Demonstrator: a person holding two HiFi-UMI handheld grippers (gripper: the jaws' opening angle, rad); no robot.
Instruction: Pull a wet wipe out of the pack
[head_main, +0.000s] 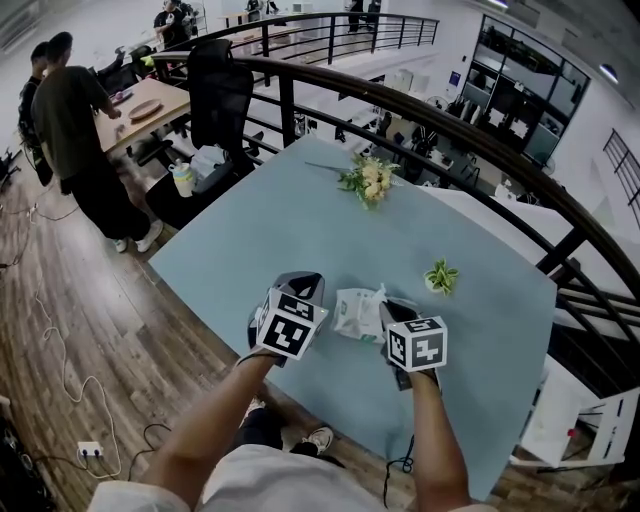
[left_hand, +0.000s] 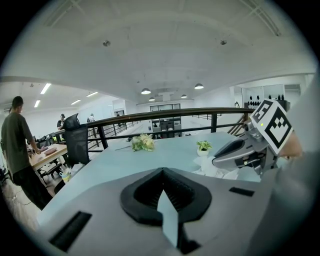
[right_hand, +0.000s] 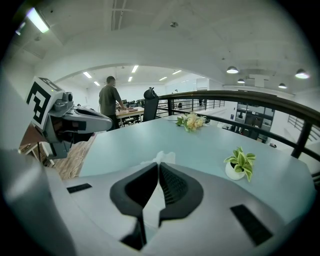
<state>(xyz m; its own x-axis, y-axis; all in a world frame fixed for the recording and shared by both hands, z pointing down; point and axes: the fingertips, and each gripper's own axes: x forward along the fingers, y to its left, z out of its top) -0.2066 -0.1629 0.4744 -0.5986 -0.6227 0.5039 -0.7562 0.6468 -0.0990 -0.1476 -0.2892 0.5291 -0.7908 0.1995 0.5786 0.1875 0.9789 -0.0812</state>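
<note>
A white wet wipe pack (head_main: 352, 312) lies on the light blue table (head_main: 300, 220), near its front edge. A wet wipe (head_main: 379, 294) stands up out of the pack's right side. My right gripper (head_main: 388, 308) is at that wipe. In the right gripper view its jaws (right_hand: 159, 165) are shut, with the wipe's white tip (right_hand: 162, 157) poking out just past them. My left gripper (head_main: 300, 281) hovers just left of the pack, apart from it. Seen from its own camera, the left gripper (left_hand: 162, 171) is shut with nothing in it.
A small potted plant (head_main: 440, 277) stands to the right behind the pack. A flower bunch (head_main: 370, 180) lies at the table's far side. A black railing (head_main: 450, 120) runs behind the table. An office chair (head_main: 220, 95) and a person (head_main: 70, 130) are at the left.
</note>
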